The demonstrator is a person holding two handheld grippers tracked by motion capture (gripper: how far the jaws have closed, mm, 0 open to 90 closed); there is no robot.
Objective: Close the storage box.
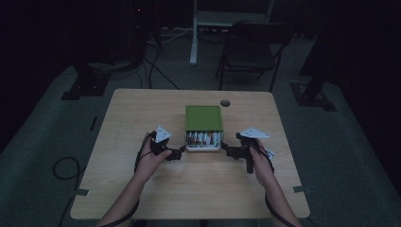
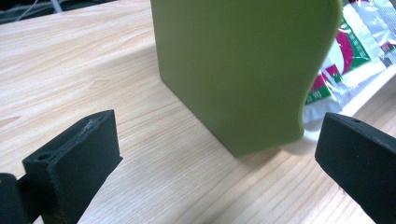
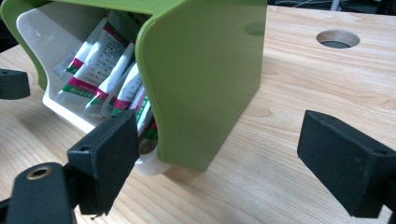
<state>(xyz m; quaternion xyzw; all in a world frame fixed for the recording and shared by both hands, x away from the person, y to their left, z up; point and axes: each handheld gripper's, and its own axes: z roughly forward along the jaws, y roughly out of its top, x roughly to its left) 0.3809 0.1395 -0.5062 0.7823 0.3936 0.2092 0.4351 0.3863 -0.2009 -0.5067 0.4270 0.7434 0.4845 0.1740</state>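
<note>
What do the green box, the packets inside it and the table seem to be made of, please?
Green box: probably moulded plastic, matte, with smooth rounded edges. Packets: glossy printed foil or plastic film, crinkled and reflective. Table: light wood or wood-look laminate, with visible grain; which one I cannot tell.

- wooden table [image 1: 142,123]: light, pale-grained top with rounded corners.
- round hole [image 1: 225,102]: cut through the tabletop near its far edge.
- folding chair [image 1: 250,47]: dark, standing on the floor beyond the table.
- white post [image 1: 194,33]: upright, left of the chair.
- cables [image 1: 156,66]: dark, lying on the grey floor.
</note>
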